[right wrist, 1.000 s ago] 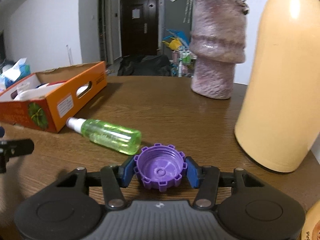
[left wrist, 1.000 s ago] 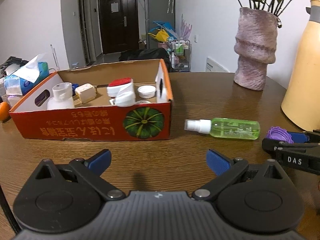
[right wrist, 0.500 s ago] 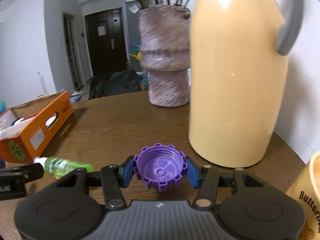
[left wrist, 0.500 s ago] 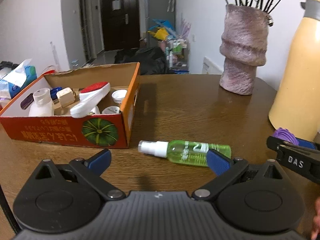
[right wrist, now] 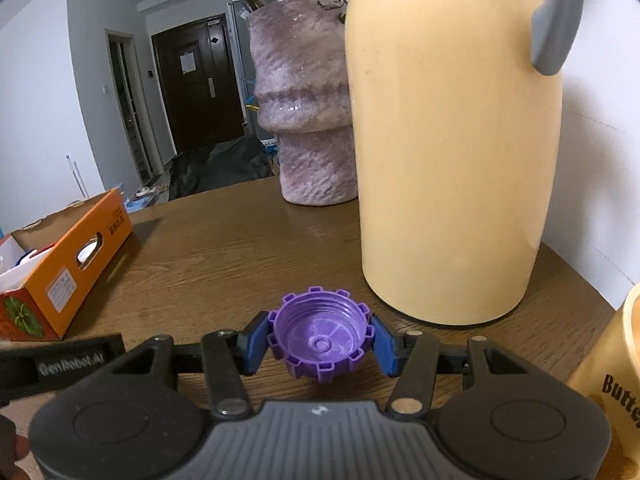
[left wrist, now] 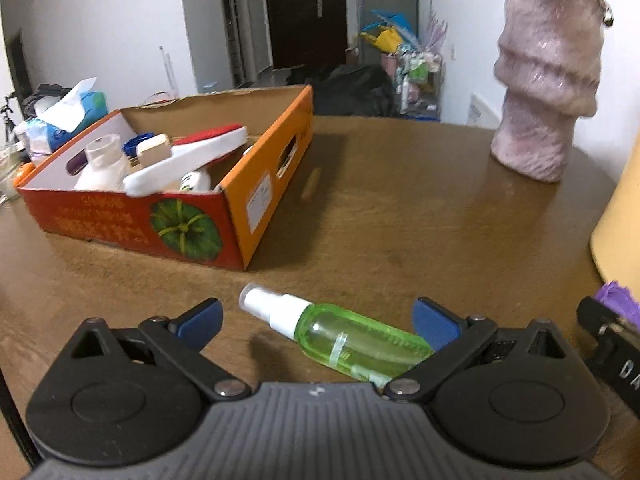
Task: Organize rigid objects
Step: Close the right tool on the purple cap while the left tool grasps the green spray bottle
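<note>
Left gripper (left wrist: 316, 318) tilted down, spread wide astride the green spray bottle (left wrist: 352, 342); right gripper (right wrist: 319, 340) pinching purple cap (right wrist: 320, 338).

Left wrist view: cardboard box (left wrist: 240, 196) at left centre on the table (left wrist: 400, 216), holding bottles and a brush (left wrist: 188, 160). Tissue pack (left wrist: 68, 116) behind it, far left. Spray bottle (left wrist: 340, 336) lying at lower centre, before the box. Vase (left wrist: 544, 92) at upper right.

Right wrist view: thermos jug (right wrist: 448, 140) right of centre, partly overlapping the vase behind it; box at lower left.
</note>
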